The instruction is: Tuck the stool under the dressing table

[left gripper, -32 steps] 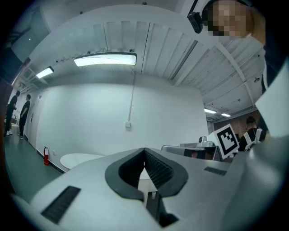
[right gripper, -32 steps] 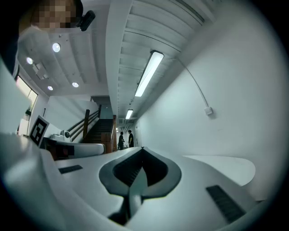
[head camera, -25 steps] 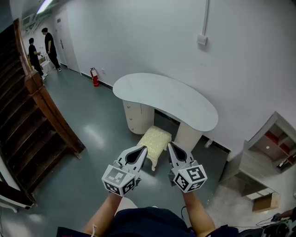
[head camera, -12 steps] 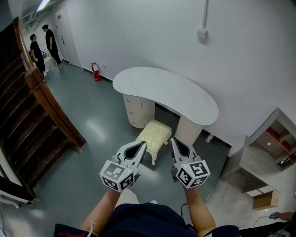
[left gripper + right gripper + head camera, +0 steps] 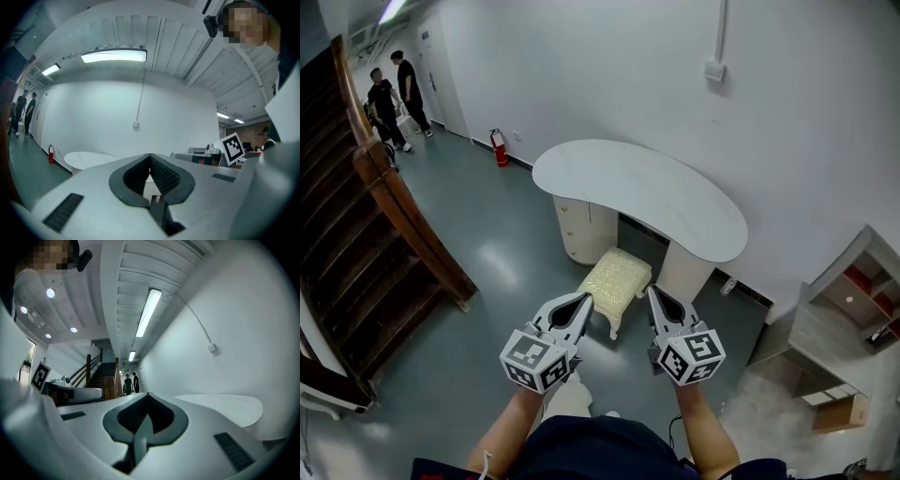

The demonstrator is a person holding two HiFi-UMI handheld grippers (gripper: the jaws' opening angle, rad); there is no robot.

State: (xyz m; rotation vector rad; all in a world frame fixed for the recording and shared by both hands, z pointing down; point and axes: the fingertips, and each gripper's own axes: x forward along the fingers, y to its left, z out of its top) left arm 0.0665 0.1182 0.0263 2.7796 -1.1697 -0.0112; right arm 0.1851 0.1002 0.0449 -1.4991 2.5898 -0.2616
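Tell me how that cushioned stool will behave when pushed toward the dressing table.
The stool looks small and slim-legged, so it is probably light. On the smooth, glossy floor it should slide rather than catch. Pushed high on its soft top, it may tip; pushing lower down seems safer.

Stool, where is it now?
In the head view's middle, the stool stands at the front edge of the dressing table, before the gap between its supports.

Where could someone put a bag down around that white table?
The white tabletop is bare. So is the floor between the staircase and the drawer pedestal. Crowded: the gap under the table, with the stool before it, and the shelves at right.
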